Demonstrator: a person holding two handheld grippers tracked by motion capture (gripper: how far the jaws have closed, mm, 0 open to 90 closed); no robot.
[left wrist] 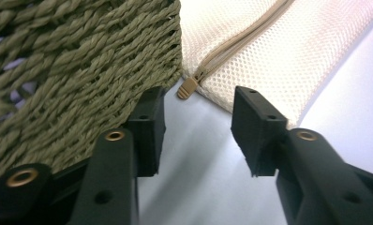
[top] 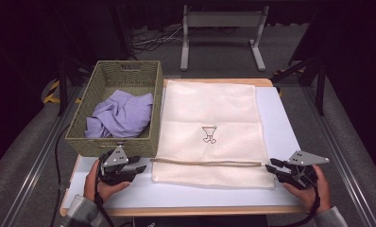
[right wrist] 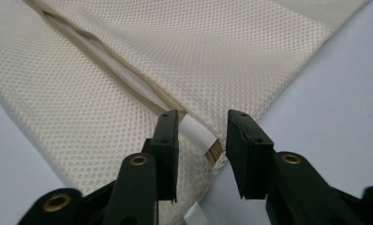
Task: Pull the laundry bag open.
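A cream mesh bag (top: 209,109) lies flat on the white table top (top: 280,123), its tan zipper (top: 205,163) running across near the front edge. My left gripper (top: 139,163) sits at the zipper's left end, open, beside the basket's corner. In the left gripper view the tan zipper pull (left wrist: 188,88) lies just beyond the left gripper (left wrist: 198,101), untouched. My right gripper (top: 271,165) is at the zipper's right end, also open. In the right gripper view a white tab (right wrist: 197,132) at the zipper's end lies between the parted jaws of the right gripper (right wrist: 202,117); the zipper there gapes open.
A woven green basket (top: 82,113) stands at the table's left with a crumpled lilac cloth (top: 122,113) inside; its wall (left wrist: 81,61) is close against my left jaw. A metal frame stands on the floor beyond the table.
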